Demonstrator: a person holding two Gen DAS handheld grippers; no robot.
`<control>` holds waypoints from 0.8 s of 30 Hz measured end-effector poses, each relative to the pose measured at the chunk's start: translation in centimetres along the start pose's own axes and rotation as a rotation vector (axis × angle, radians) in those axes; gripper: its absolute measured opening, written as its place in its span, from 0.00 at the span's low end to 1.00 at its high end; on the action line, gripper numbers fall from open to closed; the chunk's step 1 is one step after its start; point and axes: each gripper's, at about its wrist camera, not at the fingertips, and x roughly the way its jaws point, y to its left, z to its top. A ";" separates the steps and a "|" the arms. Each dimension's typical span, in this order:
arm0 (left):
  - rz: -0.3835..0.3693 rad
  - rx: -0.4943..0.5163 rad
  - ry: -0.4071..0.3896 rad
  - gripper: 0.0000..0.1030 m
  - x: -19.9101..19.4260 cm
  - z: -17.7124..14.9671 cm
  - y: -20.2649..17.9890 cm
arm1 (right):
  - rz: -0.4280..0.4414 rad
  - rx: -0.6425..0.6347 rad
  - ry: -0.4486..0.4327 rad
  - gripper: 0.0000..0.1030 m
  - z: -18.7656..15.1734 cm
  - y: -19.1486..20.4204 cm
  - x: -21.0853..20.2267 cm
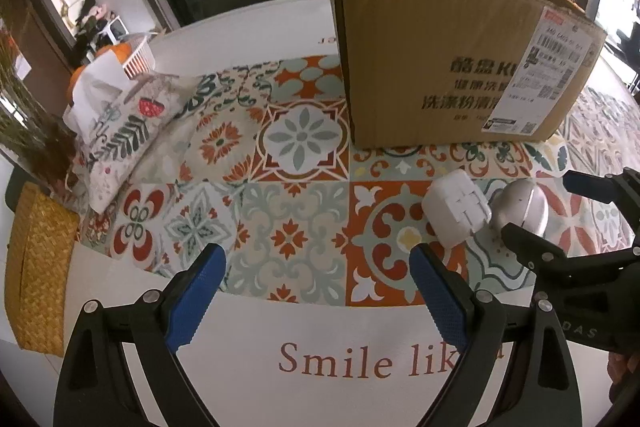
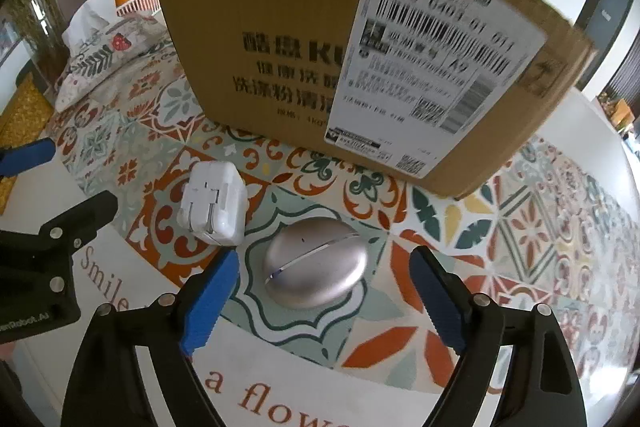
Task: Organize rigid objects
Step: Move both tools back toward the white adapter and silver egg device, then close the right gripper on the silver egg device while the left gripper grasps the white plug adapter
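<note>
White charger [image 2: 214,203] — silver case [image 2: 316,263] — brown box [image 2: 280,27].

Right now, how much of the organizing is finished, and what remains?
Nothing looks done: the white charger and the silver case both lie on the patterned mat in front of the cardboard box. In hand: nothing, but the open right gripper sits around the case. The left gripper is open and empty. Both items remain.

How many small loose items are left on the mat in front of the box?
2: a white charger left, a silver oval case beside it between the right gripper's open fingers. The cardboard box may hide more.
</note>
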 end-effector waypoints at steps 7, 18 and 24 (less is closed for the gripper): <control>0.005 -0.014 0.031 0.91 1.1 -0.5 0.1 | 0.017 -0.002 0.022 0.78 0.2 0.4 1.8; 0.014 0.000 0.038 0.91 1.5 -0.7 0.0 | 0.033 0.013 0.032 0.62 0.3 0.8 3.4; 0.009 0.011 0.031 0.91 1.2 -0.5 -0.2 | 0.036 0.034 0.025 0.62 -0.3 0.0 2.6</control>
